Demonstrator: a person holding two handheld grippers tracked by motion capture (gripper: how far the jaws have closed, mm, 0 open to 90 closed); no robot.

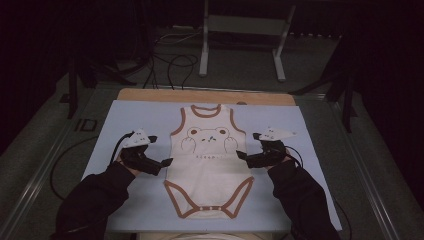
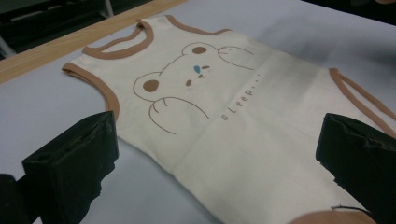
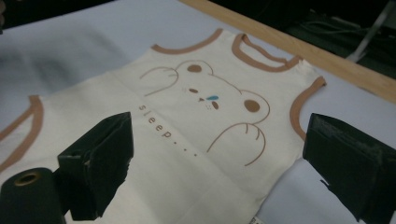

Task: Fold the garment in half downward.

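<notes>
Approach stage, judged: bodysuit lies flat, face up, mid-table. Left gripper and right gripper flank its side edges, jaws spread, gripping nothing. Next move likely requires each to close on a side seam.

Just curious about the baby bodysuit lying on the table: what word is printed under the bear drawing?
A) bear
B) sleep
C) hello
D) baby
B: in the right gripper view the bodysuit shows "sleep" and three dots in brown letters below the bear drawing.
</notes>
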